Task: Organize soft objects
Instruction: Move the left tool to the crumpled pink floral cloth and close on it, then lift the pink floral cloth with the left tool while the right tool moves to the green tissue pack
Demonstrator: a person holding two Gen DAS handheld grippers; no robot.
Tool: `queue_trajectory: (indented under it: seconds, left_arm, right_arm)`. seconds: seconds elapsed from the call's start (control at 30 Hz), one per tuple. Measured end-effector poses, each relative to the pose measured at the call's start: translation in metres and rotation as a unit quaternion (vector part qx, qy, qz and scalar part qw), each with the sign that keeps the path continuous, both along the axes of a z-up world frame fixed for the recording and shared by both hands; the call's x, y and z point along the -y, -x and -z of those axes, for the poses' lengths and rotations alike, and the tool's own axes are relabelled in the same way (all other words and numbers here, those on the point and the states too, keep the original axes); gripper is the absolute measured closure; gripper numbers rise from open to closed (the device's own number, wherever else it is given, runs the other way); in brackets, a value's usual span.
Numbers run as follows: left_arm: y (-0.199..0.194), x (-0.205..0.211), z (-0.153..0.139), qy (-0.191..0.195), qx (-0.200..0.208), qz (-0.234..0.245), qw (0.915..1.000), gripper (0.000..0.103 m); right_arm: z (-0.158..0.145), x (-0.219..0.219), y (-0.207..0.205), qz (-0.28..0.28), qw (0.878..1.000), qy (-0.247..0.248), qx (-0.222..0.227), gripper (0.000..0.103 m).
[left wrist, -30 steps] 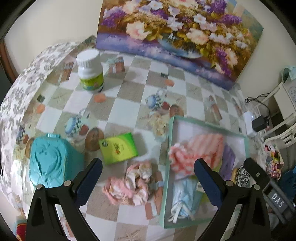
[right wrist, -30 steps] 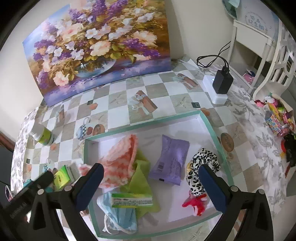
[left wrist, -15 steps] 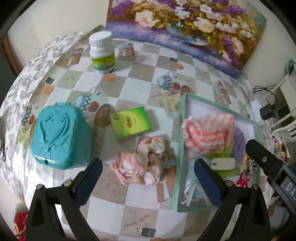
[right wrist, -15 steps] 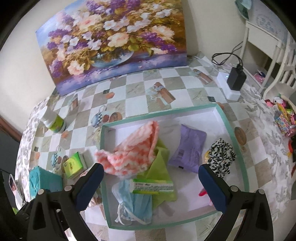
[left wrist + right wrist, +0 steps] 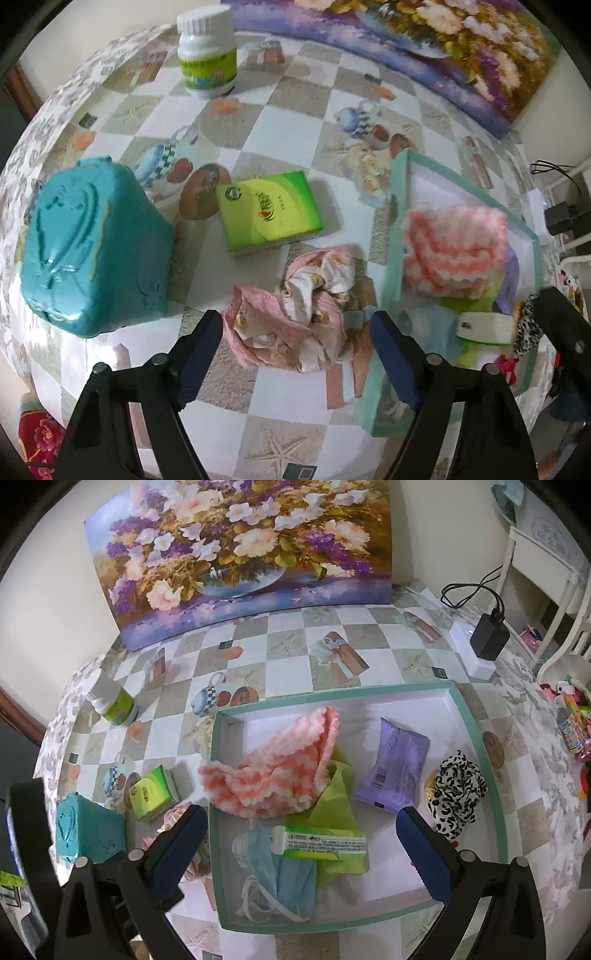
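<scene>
A crumpled pink and white cloth [image 5: 291,325] lies on the checkered tablecloth, just left of a teal-rimmed tray [image 5: 393,240]. My left gripper [image 5: 295,326] points down over it. Its jaws are closing with the cloth between them, and the pads stand clear of the fabric. In the tray [image 5: 476,746] lie a pink-white fluffy cloth [image 5: 280,771], a green cloth [image 5: 336,808], a blue face mask [image 5: 284,878], a purple packet [image 5: 395,771] and a leopard scrunchie [image 5: 458,794]. My right gripper [image 5: 299,823] hangs open above the tray, holding nothing.
A green tissue pack [image 5: 269,218], a teal plastic box [image 5: 88,247] and a white bottle [image 5: 207,55] stand left of the tray. A flower painting [image 5: 240,554] leans at the back. A charger with a cable [image 5: 487,635] sits at the far right table edge.
My left gripper has come down close over the crumpled pink cloth and its jaws have narrowed around it. The right gripper has drifted a little over the tray.
</scene>
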State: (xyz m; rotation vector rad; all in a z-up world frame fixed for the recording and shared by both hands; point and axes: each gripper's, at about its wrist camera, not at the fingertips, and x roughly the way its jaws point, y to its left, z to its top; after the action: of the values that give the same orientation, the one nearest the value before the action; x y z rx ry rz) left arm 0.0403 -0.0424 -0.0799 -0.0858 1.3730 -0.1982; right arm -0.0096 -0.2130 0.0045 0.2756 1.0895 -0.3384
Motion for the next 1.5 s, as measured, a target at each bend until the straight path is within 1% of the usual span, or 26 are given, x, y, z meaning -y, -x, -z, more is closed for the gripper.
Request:
queue_trajectory:
  seconds: [0.07,0.13,0.27,0.33,0.4,0.43,0.63,0.73,0.9,1.03,1.23,1.37,1.5]
  left_arm:
    - [-0.002,-0.001,0.005,-0.001,-0.008,-0.007,0.9999,0.026]
    - [-0.003,0.000,0.010,-0.004,-0.016,-0.010,0.9998,0.034]
    - [-0.005,-0.003,0.014,-0.001,-0.024,-0.019,0.9995,0.044]
    - [-0.005,-0.002,0.014,0.007,-0.024,-0.018,0.9995,0.062]
    - [-0.004,-0.002,0.016,0.012,-0.028,-0.018,0.9994,0.068]
    - [-0.004,-0.001,0.016,0.013,-0.028,-0.017,0.9994,0.074]
    - [-0.007,-0.005,0.014,0.028,-0.028,-0.018,0.9990,0.087]
    - [-0.010,-0.008,0.011,0.037,-0.027,-0.020,0.9987,0.091]
    - [-0.013,-0.013,0.002,0.049,-0.019,-0.019,0.9984,0.092]
    - [-0.014,-0.019,-0.007,0.069,-0.016,-0.024,0.9972,0.092]
    - [-0.017,-0.026,-0.026,0.093,0.009,-0.032,0.9952,0.092]
    - [-0.024,-0.031,-0.038,0.120,0.022,-0.040,0.9918,0.092]
    - [-0.032,-0.038,-0.054,0.132,0.050,-0.048,0.9889,0.092]
  right_arm:
    - [0.001,-0.003,-0.001,-0.004,1.000,0.003,-0.003,0.000]
    - [0.003,-0.006,-0.002,-0.010,1.000,0.005,-0.007,0.000]
    - [0.003,-0.009,-0.003,-0.016,1.000,0.009,-0.008,0.000]
    - [0.003,-0.010,-0.003,-0.017,1.000,0.010,-0.007,0.000]
    - [0.003,-0.009,-0.003,-0.015,1.000,0.010,-0.006,0.000]
    - [0.002,-0.009,-0.003,-0.014,1.000,0.011,-0.005,0.000]
    - [0.003,-0.008,-0.003,-0.011,1.000,0.011,-0.006,0.000]
    - [0.004,-0.010,-0.003,-0.013,1.000,0.013,-0.008,0.000]
    - [0.004,-0.012,-0.004,-0.014,1.000,0.018,-0.009,0.000]
    - [0.003,-0.014,-0.005,-0.015,1.000,0.017,-0.005,0.000]
    - [0.001,-0.016,-0.007,-0.020,1.000,0.010,0.010,0.000]
    - [-0.001,-0.014,-0.009,-0.015,1.000,0.008,0.023,0.000]
    - [-0.001,-0.009,-0.011,-0.007,0.999,-0.001,0.033,0.000]
